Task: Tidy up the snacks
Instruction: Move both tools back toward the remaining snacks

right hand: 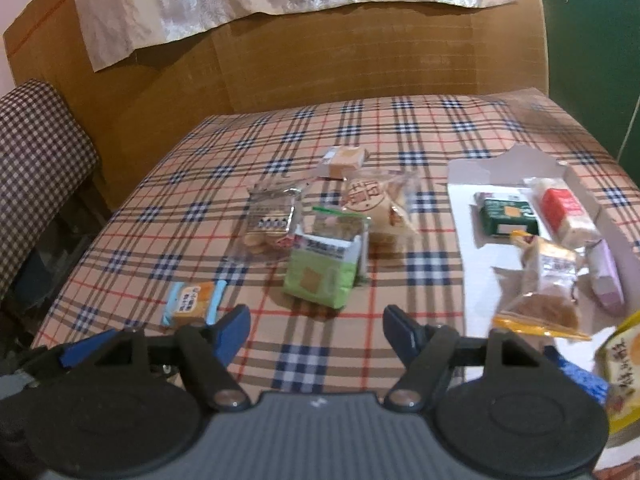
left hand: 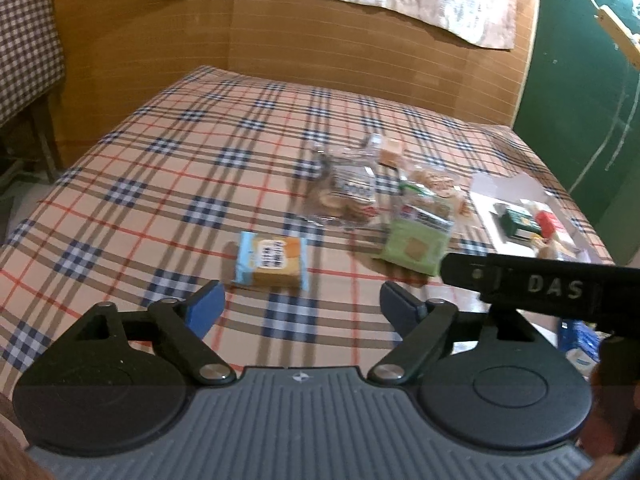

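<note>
Both tongs, left tongs point(left hand: 302, 304) and right tongs point(right hand: 316, 330), are hovering wide open and empty. The blue-edged snack packet point(left hand: 271, 266) is lying on the worktop point(left hand: 140, 184) just ahead; straddling its short sides squarely should be gripping best.

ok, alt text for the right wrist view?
An open right gripper hovers over a plaid tablecloth, pointing at loose snack packs: a green pack ahead and a small blue and orange pack to its left. At right, a white tray holds more snacks, including a dark green box.
</note>
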Available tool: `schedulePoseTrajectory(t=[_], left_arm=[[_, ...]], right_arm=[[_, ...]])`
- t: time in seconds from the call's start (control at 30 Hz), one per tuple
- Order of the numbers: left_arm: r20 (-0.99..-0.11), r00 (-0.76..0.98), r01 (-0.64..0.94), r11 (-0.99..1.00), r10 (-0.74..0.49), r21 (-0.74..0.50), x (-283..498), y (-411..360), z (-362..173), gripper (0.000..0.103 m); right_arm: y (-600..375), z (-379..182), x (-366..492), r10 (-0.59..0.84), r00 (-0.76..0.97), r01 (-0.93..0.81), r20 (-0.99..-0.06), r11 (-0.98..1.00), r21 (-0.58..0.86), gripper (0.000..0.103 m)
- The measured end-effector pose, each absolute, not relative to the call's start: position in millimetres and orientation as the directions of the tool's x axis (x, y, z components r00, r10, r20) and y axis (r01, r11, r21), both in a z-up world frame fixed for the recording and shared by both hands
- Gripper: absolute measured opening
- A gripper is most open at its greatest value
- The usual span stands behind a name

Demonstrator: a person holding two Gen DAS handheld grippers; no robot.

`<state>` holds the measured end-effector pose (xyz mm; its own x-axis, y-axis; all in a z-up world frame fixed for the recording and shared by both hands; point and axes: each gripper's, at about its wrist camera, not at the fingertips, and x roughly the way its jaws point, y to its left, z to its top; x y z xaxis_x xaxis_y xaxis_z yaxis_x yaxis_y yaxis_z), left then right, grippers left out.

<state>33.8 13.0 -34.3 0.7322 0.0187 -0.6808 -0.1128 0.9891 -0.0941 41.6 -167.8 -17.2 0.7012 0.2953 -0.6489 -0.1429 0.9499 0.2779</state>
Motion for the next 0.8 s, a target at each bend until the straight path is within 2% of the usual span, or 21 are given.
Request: schedulePoseTrajectory(t=[0.43, 0.57, 0.67, 0.7, 0.73, 0.77, 0.8], left_arm=[[-0.718, 0.688, -0.193, 0.981, 0.109, -0.036, 78, 33, -62, 0.103], [-0.727, 0.673, -0.174, 0.984, 0.135, 0.022, 92, 27, -70, 0.103], [-0.741, 0.661, -0.178, 0.984, 0.117, -0.004, 102, 31, -77, 0.103], [-0.744, 0.658, -0.18, 0.984, 0.116, -0.006, 104, 32, -79, 0.095], [-0.749, 0.653, -0.176, 0.984, 0.112, -0.006, 106, 33, -81, 0.093], [-0.745, 0.657, -0.173, 0.985, 0.114, -0.002, 106, 33, -83, 0.084], [-0.741, 0.66, -0.173, 0.985, 0.123, 0.009, 107, 32, -84, 0.067]], right_arm=[[-166, -35, 65, 0.284, 0.678, -0.102, -0.678, 0.95, 0.296, 0.075], [-166, -40, 73, 0.279, 0.674, -0.094, -0.684, 0.951, 0.295, 0.076], [-166, -43, 78, 0.274, 0.673, -0.082, -0.687, 0.951, 0.299, 0.078], [-166, -44, 80, 0.275, 0.672, -0.079, -0.688, 0.95, 0.303, 0.078], [-166, -44, 82, 0.274, 0.673, -0.076, -0.687, 0.949, 0.305, 0.079], [-166, -45, 84, 0.271, 0.674, -0.072, -0.688, 0.95, 0.304, 0.08], [-165, -46, 86, 0.268, 0.673, -0.069, -0.69, 0.951, 0.302, 0.08]])
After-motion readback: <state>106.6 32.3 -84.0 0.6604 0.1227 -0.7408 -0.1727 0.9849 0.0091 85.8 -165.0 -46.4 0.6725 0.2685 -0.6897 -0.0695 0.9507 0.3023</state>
